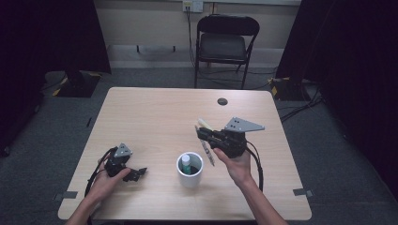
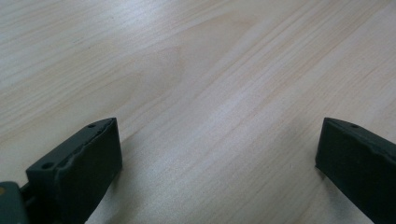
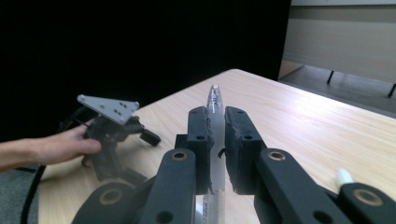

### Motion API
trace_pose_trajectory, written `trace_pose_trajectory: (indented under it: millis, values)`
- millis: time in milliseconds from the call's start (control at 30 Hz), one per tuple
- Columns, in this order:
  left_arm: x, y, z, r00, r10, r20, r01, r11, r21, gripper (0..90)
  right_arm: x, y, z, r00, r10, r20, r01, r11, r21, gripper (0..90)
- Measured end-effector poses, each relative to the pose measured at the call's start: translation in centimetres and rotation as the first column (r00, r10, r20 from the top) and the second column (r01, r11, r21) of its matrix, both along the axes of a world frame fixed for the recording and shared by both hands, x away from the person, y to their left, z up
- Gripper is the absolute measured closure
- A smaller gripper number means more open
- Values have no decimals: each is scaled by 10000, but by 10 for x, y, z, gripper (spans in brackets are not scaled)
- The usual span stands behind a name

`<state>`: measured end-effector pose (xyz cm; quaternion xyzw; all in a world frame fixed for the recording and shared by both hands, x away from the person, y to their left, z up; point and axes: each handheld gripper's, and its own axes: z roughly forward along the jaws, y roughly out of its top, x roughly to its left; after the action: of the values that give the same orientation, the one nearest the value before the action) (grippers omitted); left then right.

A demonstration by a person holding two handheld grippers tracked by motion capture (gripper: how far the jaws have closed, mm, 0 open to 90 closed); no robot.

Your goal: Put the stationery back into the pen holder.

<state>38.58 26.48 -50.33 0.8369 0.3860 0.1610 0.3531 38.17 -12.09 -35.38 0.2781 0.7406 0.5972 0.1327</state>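
Pen (image 3: 214, 122) sits pinched between our right tongs (image 3: 215, 122), its clear barrel running up the gap between the two black pads and its tip poking out past them; in the high view the same pen (image 1: 207, 149) hangs slantwise from the right tongs (image 1: 202, 135), raised off the tabletop (image 1: 155, 112) just right of the cup (image 1: 190, 169). Near us, toward the front edge, our left tongs (image 1: 139, 172) rest low on the wood with the jaws spread wide, bare grain showing between them in the left gripper view, nothing held. The white cup stands between our two hands, and a marker (image 1: 186, 162) with a green and white end stands upright inside it. A second pale marker tip (image 1: 203, 123) shows just behind the right tongs. Farther off, a small dark round disc (image 1: 222, 101) lies near the far edge of the tabletop, and beyond that a black folding chair (image 1: 226, 42) stands against the wall.
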Motion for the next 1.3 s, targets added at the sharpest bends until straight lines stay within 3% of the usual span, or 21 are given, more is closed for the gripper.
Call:
trace_pose_trajectory:
  millis: [300, 733, 1033, 1300]
  values:
    - [0, 0, 0, 10000, 3, 2, -3, 10000, -3, 0, 2, 26, 11, 9986, 475, 242, -476, 9989, 16, 811]
    - [0, 0, 0, 10000, 7, 11, -7, 10000, 9, 0, 8, 51, -10, 9969, 750, -237, -754, 9970, -174, 810]
    - [0, 0, 0, 10000, 6, 9, -6, 10000, 12, 0, 5, 41, -25, 9964, 652, -542, -680, 9964, -509, 810]
    - [0, 0, 0, 10000, 9, 9, -9, 10000, 7, 0, 5, 30, -30, 9966, 520, -644, -564, 9960, -687, 810]
